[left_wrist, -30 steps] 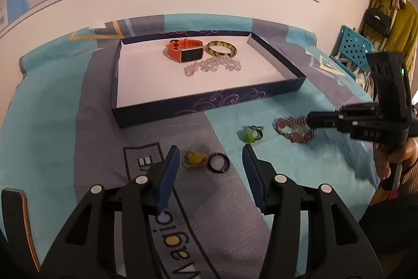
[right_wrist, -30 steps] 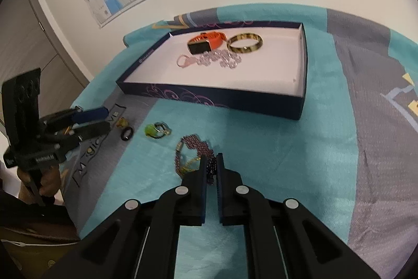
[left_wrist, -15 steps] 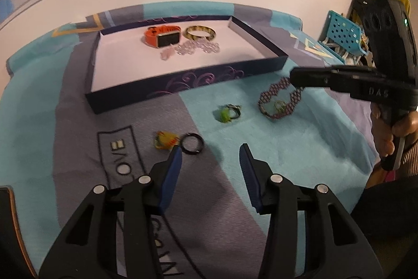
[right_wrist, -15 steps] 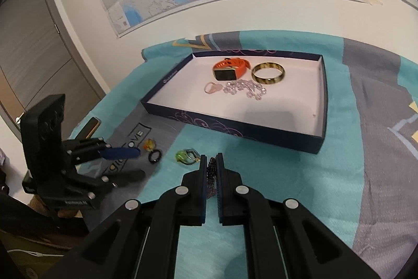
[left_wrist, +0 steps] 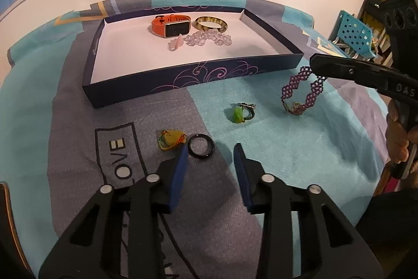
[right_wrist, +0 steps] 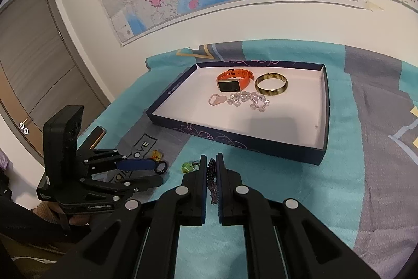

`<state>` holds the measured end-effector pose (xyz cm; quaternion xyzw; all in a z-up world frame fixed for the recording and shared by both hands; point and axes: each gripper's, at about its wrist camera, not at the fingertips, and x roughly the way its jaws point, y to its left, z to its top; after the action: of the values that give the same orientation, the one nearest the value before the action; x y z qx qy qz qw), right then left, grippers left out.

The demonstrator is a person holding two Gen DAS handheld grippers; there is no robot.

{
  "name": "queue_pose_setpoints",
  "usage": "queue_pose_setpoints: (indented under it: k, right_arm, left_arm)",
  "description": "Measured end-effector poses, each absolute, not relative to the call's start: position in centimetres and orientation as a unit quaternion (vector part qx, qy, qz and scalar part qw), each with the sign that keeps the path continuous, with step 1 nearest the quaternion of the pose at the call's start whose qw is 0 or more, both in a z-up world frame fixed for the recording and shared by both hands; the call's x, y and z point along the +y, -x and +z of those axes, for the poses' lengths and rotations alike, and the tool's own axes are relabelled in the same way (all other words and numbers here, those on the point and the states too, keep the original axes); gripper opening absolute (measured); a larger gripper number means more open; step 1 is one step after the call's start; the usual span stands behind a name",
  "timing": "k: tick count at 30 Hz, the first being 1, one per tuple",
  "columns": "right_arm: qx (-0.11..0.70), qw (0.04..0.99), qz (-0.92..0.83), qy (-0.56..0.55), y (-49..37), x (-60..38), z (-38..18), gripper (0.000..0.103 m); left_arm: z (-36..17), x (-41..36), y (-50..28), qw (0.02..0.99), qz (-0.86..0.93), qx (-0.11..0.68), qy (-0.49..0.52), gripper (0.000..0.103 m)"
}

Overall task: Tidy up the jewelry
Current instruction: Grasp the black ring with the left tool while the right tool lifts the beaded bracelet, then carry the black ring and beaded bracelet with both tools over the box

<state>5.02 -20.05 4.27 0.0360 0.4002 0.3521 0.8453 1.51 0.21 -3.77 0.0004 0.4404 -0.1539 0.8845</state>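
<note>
Right gripper [right_wrist: 211, 161] has lifted the beaded bracelet [left_wrist: 303, 89] off the bed, jaws clamped — box [left_wrist: 183, 85] next; left gripper [left_wrist: 210, 156] jaws closing, empty.

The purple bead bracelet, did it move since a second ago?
Yes. The purple bead bracelet lay flat on the blanket; now the right gripper holds it, mostly lifted, dangling beside the box.

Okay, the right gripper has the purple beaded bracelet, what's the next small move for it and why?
Probably carry the purple beaded bracelet over the near wall of the dark blue tray before letting go. The right gripper is shut on the beads, which dangle with the lower end near the teal blanket, and the orange watch and other pieces already lie inside that tray.
</note>
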Motion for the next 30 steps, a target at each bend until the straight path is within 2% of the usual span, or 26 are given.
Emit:
queue_pose_setpoints:
  k: [4, 17, 30]
  right_arm:
    - [0.4, 0.845, 0.353, -0.036, -5.1, -20.0, 4.3, 0.005]
    - [0.391, 0.85, 0.352, -0.038, -5.3, -20.2, 4.9, 0.005]
    - [0.373, 0.857, 0.352, -0.041, -6.6, -20.6, 6.2, 0.005]
  left_arm:
    - [-3.8, 0.0, -1.9, 0.887, -0.138, 0.442, -0.01, 0.022]
    - [-3.5, -0.4, -1.8, 0.89, -0.137, 0.434, -0.015, 0.021]
    - [-0.7, -0.2, -1.6, 0.901, -0.161, 0.402, -0.002, 0.021]
